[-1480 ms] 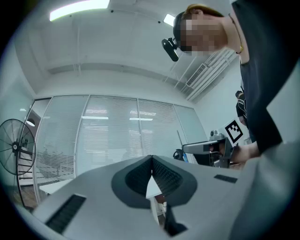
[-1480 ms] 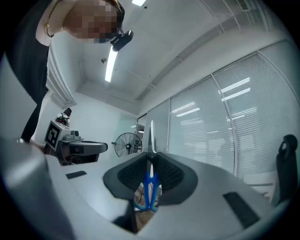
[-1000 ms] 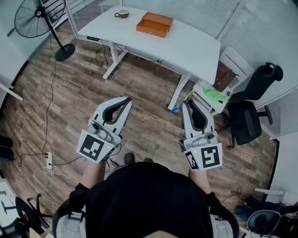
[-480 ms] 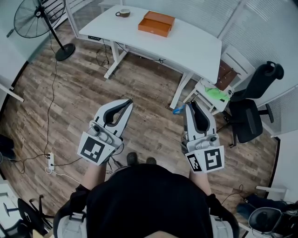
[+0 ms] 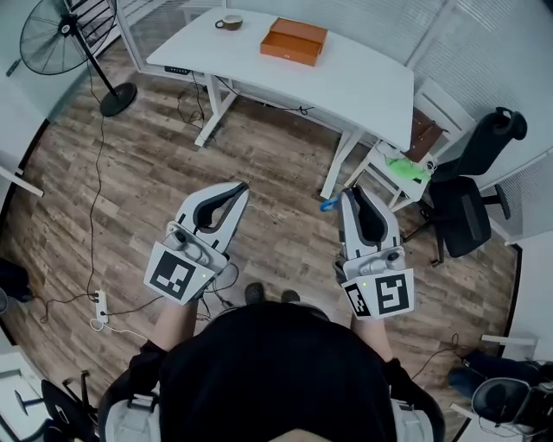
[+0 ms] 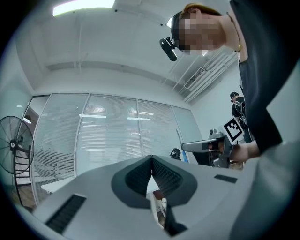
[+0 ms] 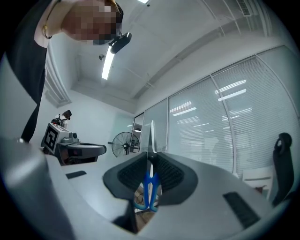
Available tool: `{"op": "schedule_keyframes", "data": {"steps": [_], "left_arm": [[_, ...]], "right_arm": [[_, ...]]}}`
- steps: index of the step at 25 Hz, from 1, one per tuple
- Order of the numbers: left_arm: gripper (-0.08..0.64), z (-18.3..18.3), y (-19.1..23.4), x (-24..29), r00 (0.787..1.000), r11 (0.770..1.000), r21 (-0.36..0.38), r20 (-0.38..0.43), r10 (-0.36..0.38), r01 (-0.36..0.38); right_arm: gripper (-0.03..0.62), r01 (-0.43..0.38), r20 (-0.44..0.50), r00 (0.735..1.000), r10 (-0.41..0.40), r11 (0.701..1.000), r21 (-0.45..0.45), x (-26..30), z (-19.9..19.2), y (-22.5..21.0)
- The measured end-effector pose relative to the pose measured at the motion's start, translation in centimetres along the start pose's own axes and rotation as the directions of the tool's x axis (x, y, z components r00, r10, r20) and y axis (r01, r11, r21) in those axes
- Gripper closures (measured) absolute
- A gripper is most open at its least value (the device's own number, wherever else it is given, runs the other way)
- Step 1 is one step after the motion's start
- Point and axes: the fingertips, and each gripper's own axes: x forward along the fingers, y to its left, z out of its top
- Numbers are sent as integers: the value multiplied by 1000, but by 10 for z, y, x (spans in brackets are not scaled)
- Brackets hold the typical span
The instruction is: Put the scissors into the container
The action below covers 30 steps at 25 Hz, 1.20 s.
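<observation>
Gripping scissors (image 7: 150,187) in my right claw (image 5: 352,197), left claw (image 5: 235,188) closed on nothing; orange box (image 5: 294,41) on table (image 5: 363,86) is well away, so placing remains.

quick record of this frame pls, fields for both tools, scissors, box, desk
left tool: jaws together, nothing between them
right tool: closed on scissors
scissors: blue handles, blade reaching out past the jaw tips
white desk: ahead of the person, apart from both tools
orange box: on white desk, near a cup
task state: scissors not yet in box
</observation>
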Motion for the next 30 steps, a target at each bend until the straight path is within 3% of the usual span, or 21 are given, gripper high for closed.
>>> {"op": "schedule_keyframes", "data": {"steps": [8,15,30], "left_arm": [[548,-6,14,-7,999,999,22,-21,-47,48],[548,-27,19,-4,993,998,5,-98,-62,63],[548,-53,69,50,993,999,-37,-116,-26,21]], "right_arm": [[522,36,-60,998,-36,999,2,17,-12,18],[522,40,-106,994,-39,999,12,25,-23,22],[522,-10,-89,996,12,999,31,92,-44,-20]]}}
